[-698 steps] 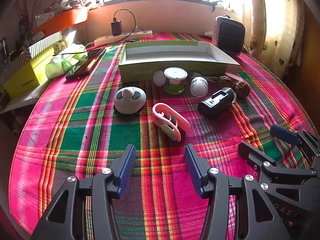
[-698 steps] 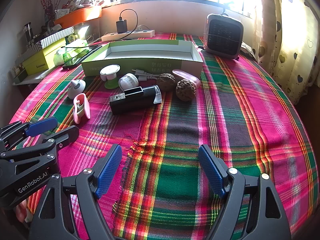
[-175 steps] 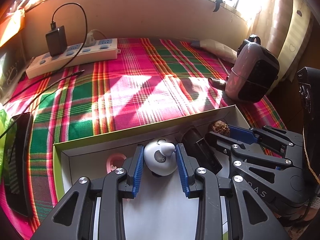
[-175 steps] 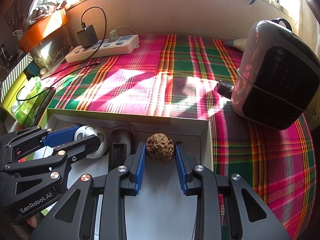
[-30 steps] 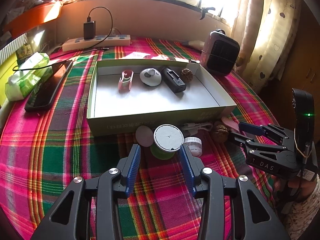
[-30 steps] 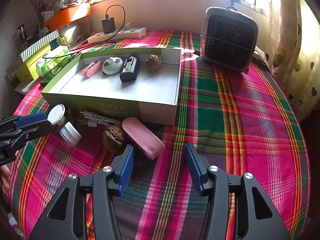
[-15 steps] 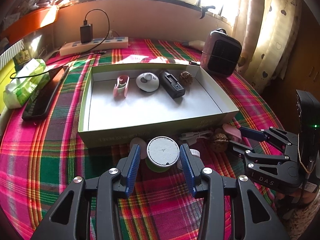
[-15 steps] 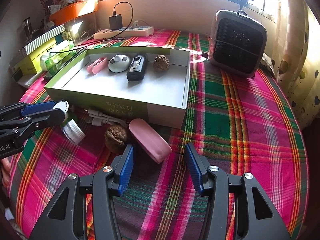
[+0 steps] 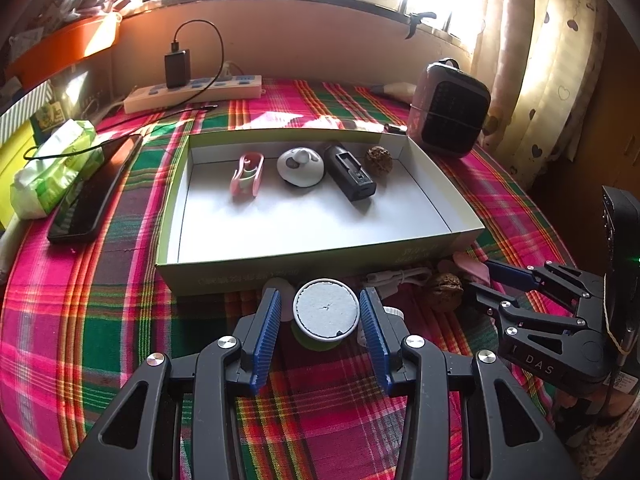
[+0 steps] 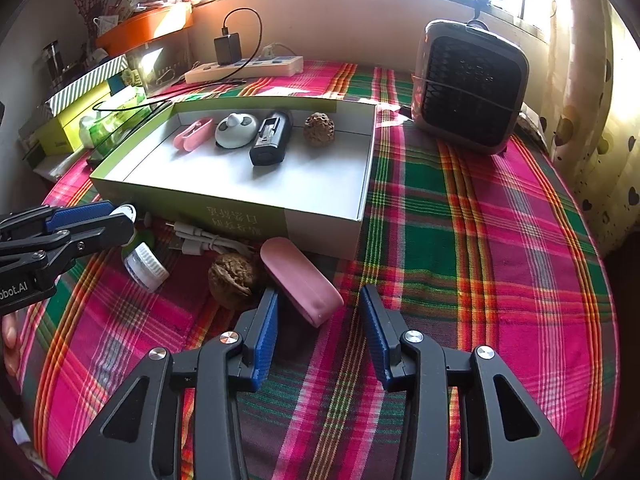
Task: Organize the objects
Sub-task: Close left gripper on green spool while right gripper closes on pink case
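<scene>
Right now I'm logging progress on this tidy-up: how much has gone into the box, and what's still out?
Done: a pink clip, a white round gadget, a black charger and a walnut lie in the box. In hand: the left tongs straddle the white-lidded tub, ungripped; the right tongs, just closing, flank the pink case. Left: a second walnut, a small jar and a white cable.

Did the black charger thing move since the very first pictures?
Yes. The black charger went from the cloth in front of the box to inside it, near the back wall beside the walnut.
</scene>
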